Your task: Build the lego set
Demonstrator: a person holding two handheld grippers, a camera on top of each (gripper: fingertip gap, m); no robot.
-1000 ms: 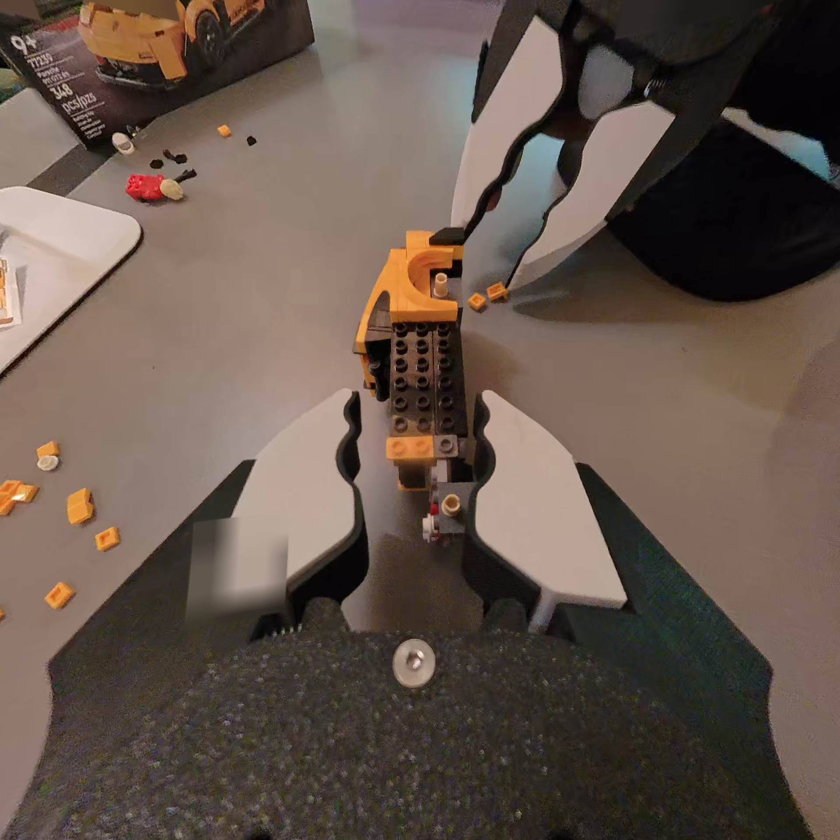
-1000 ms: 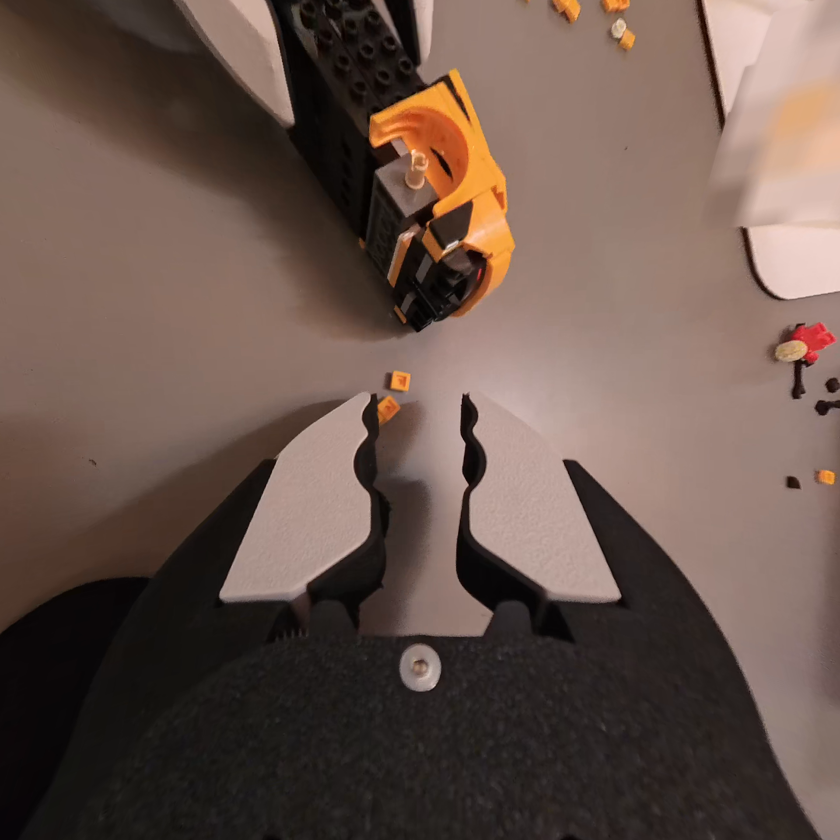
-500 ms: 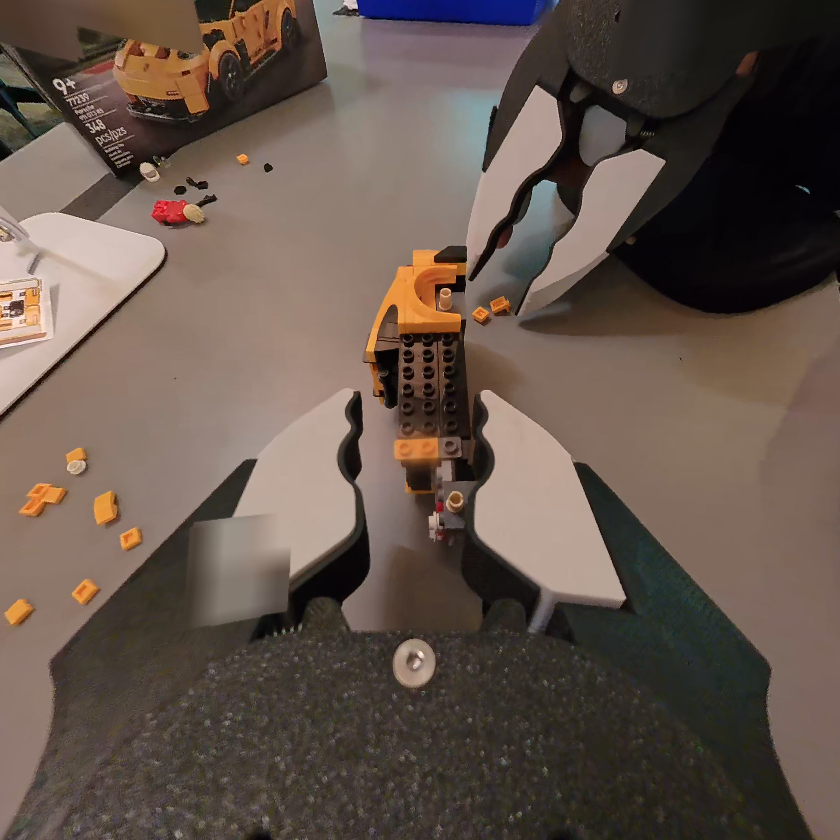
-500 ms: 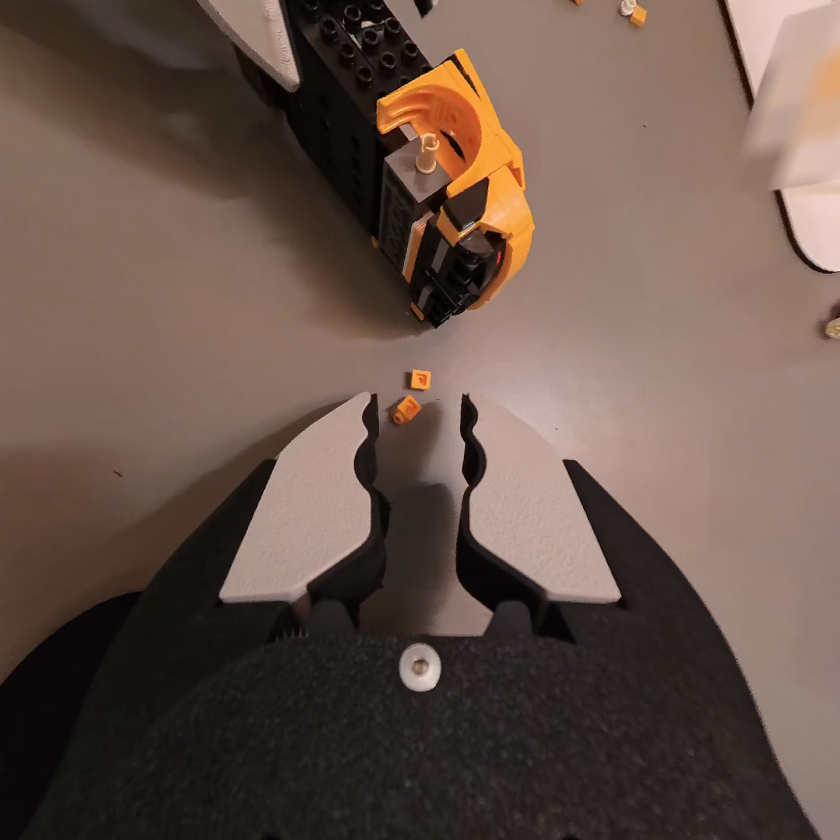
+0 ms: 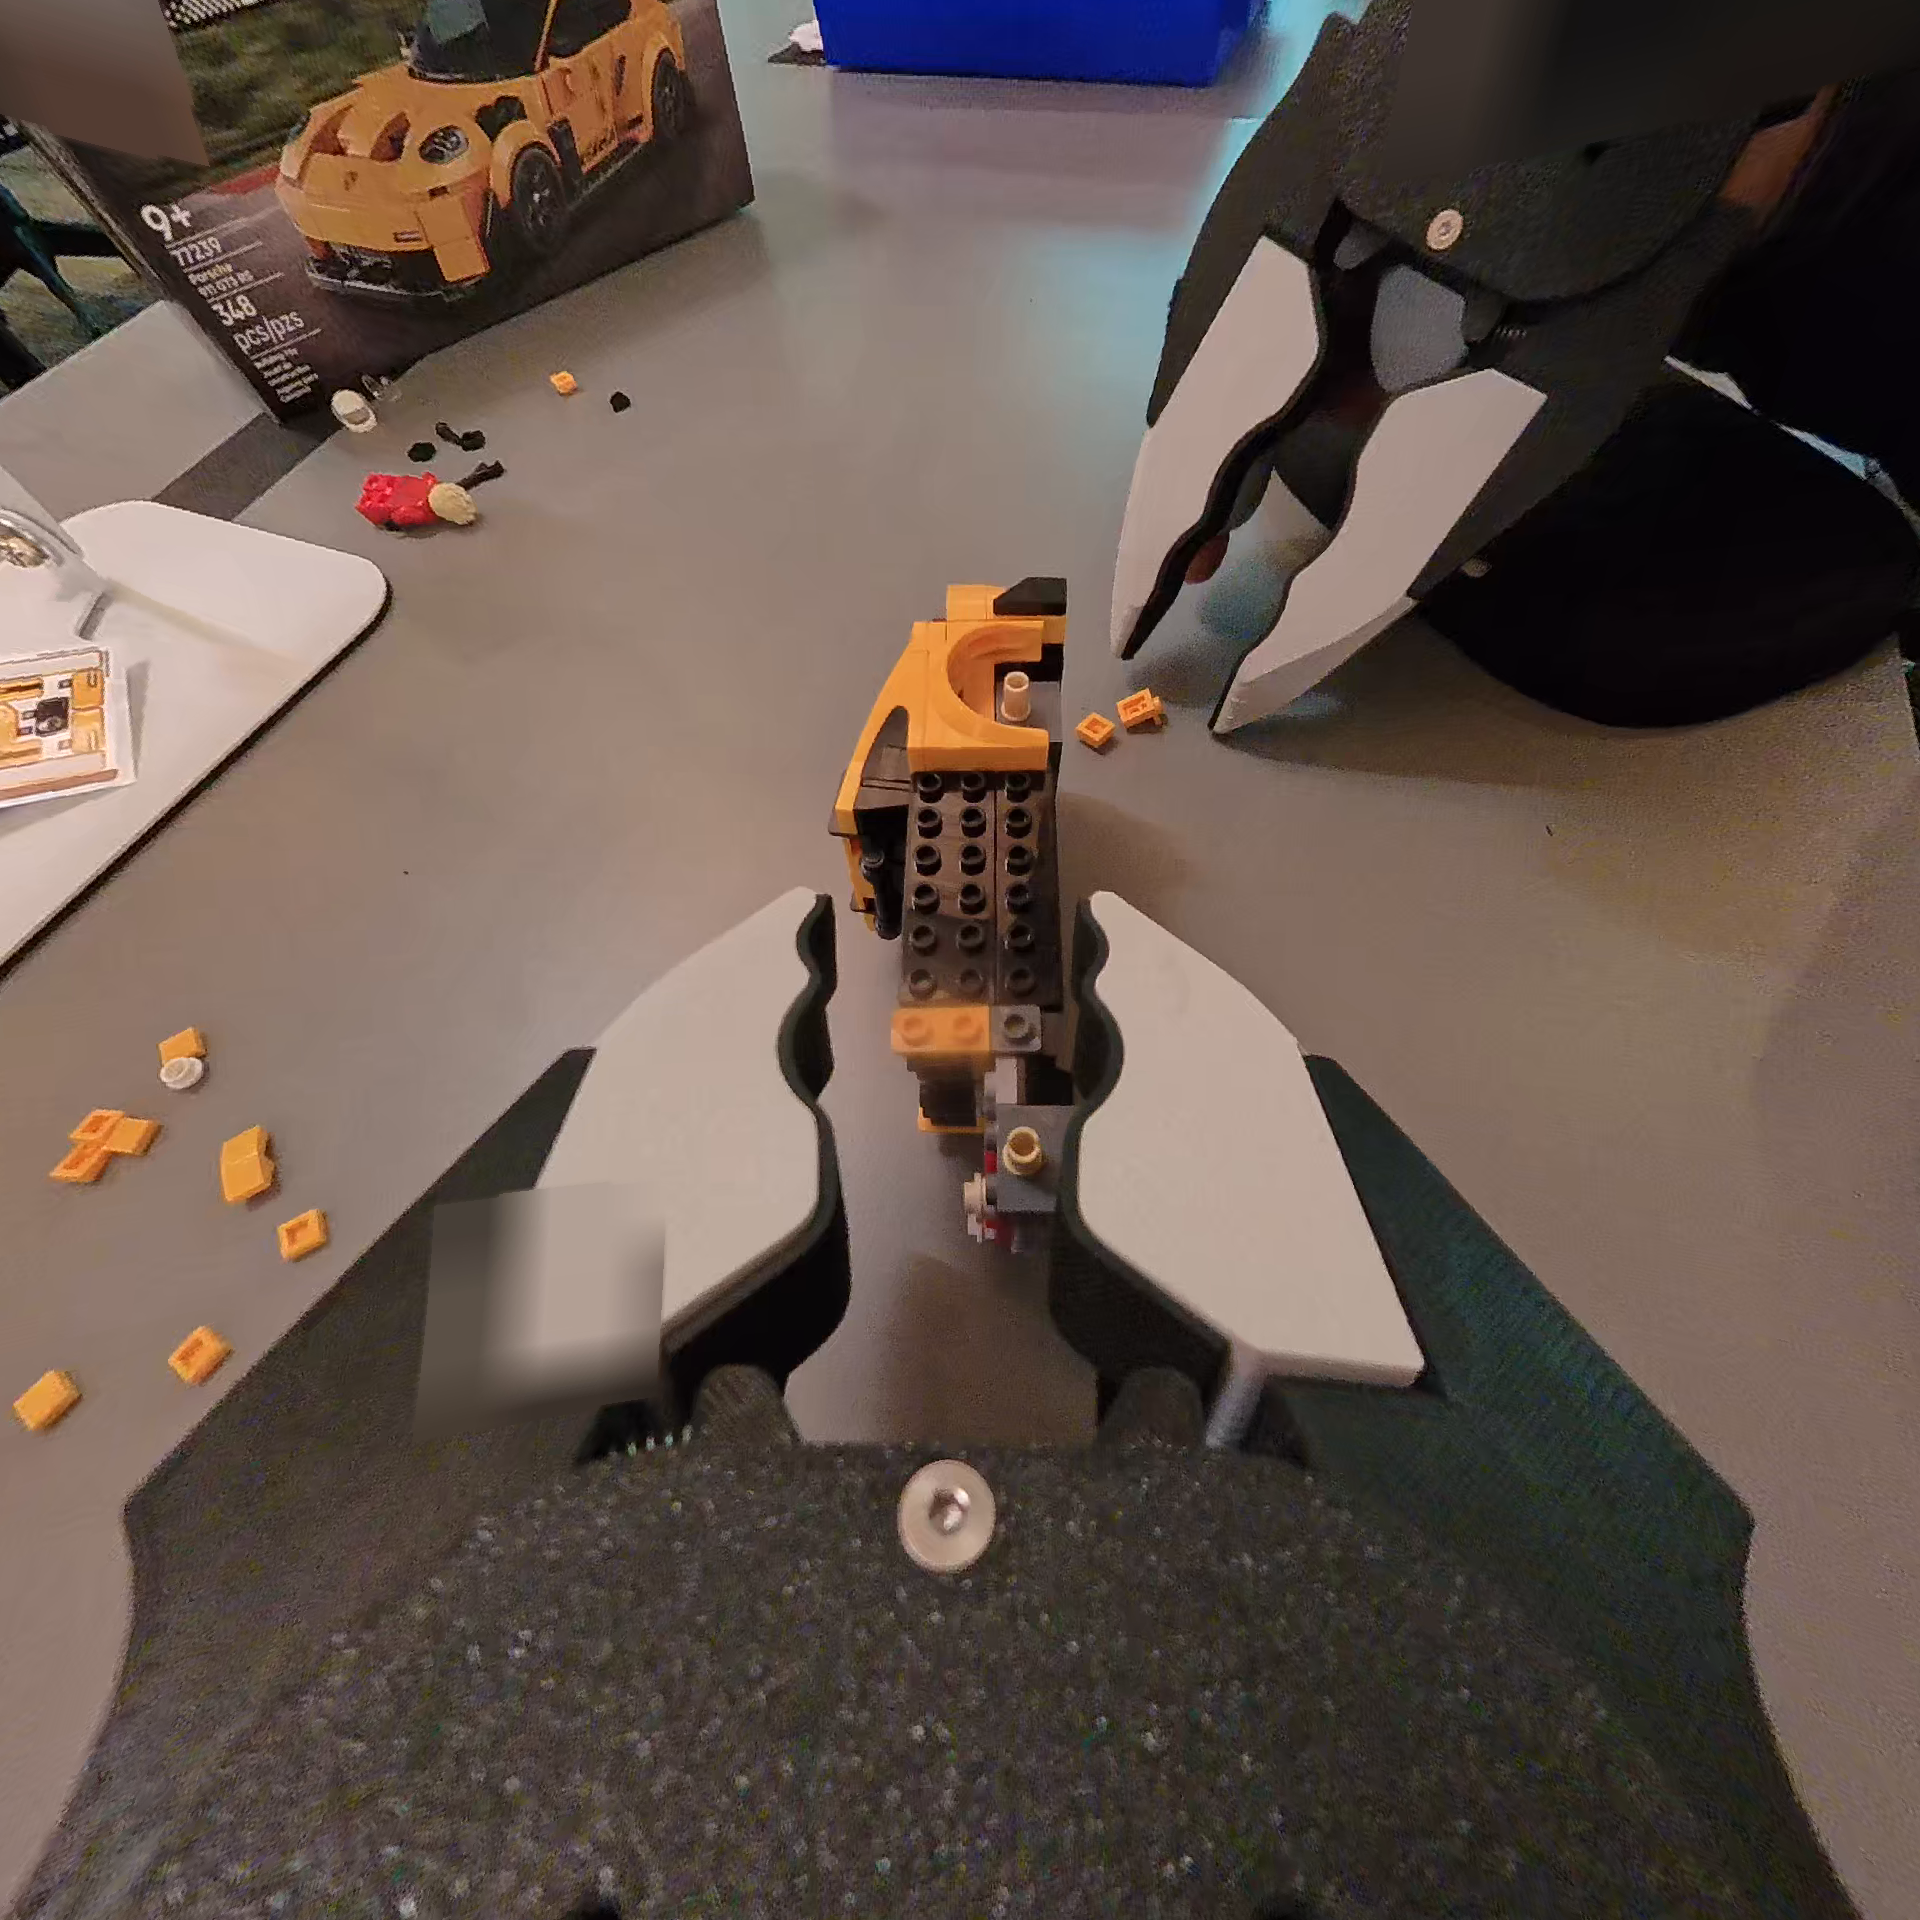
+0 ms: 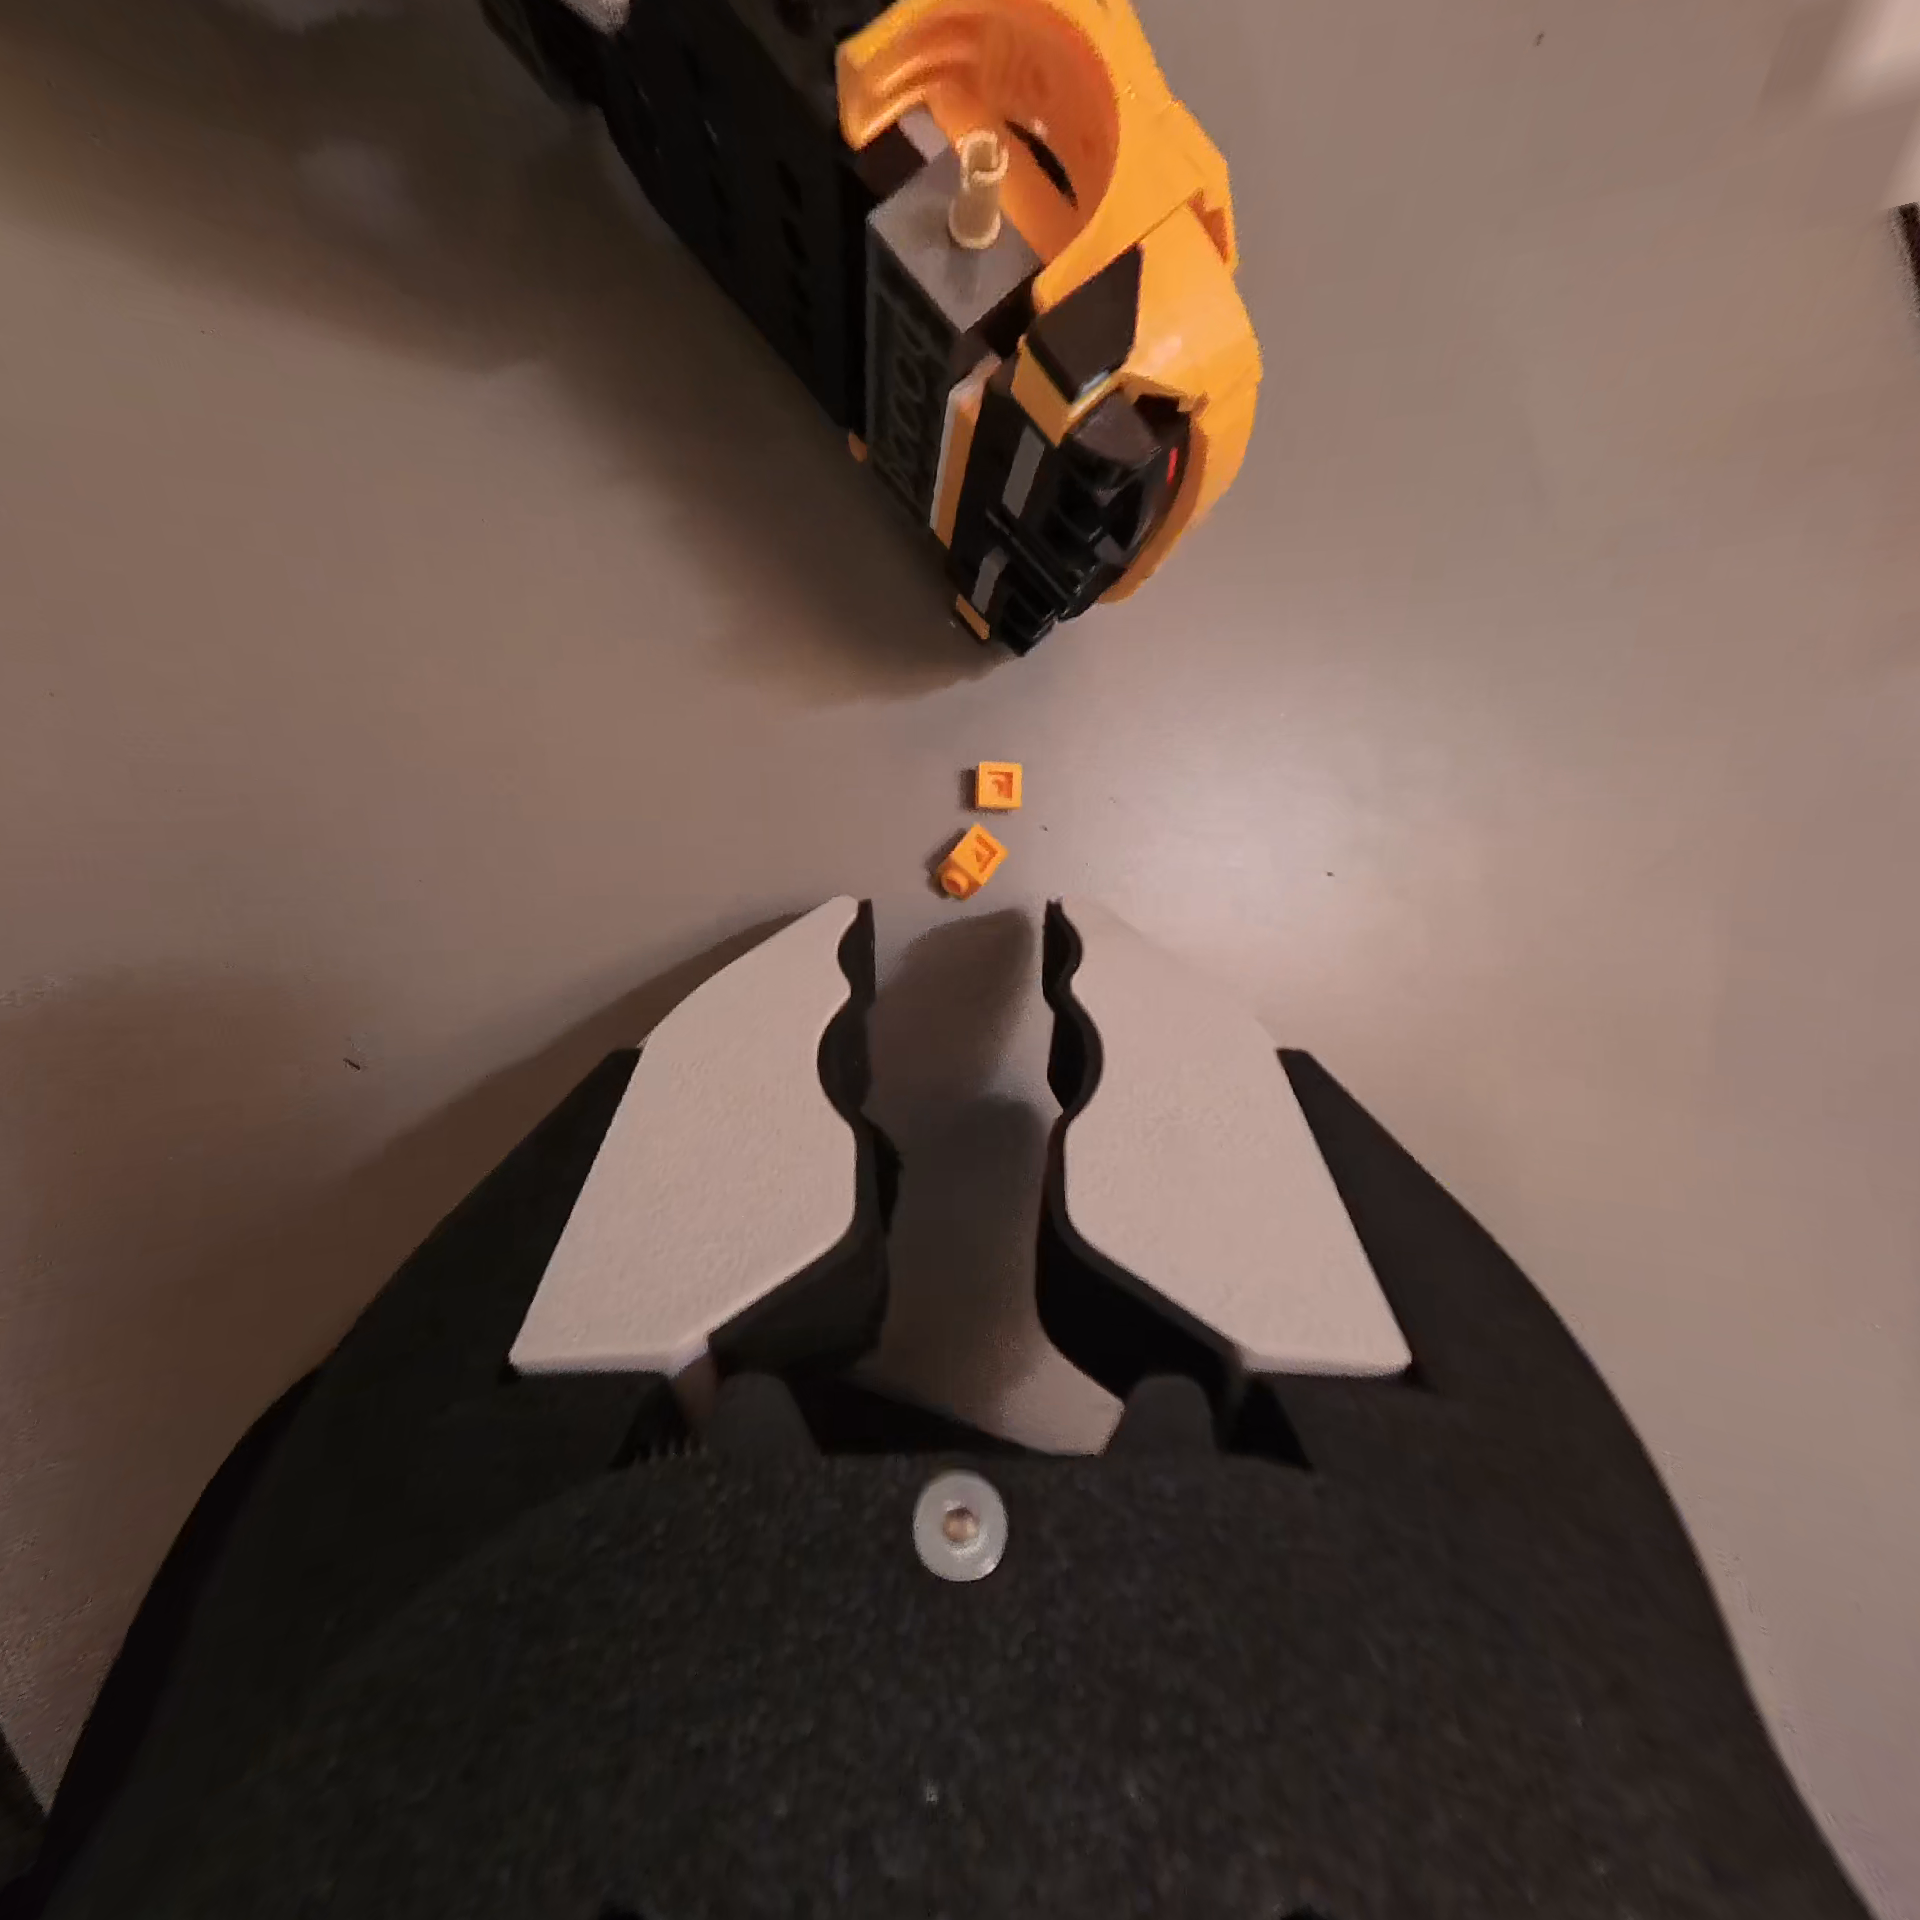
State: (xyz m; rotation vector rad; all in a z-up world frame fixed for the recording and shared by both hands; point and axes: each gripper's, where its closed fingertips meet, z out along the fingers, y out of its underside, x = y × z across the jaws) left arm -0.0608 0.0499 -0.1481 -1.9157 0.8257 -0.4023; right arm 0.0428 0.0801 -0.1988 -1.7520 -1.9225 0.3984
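Left wrist view shows the left gripper [image 5: 951, 1023] straddling a half-built orange and black brick car [image 5: 961, 831] lying on its side; only its right pad [image 5: 1096, 1023] seems to touch it, the left standing apart. Right gripper [image 6: 958, 914] hangs open and empty just before two small orange brick pieces [image 6: 982, 831] on the grey table [image 6: 416, 727].

Toy box [image 5: 457, 187], white tray [image 5: 208, 623]

Right gripper [image 6: 958, 906] drawn back from the toy car model [image 6: 1039, 343]; two small orange pieces [image 6: 982, 831] now just beyond the fingertips, formerly at the left fingertip. Box [image 5: 436, 187] and blue bin [image 5: 1029, 36] newly visible at far edge.
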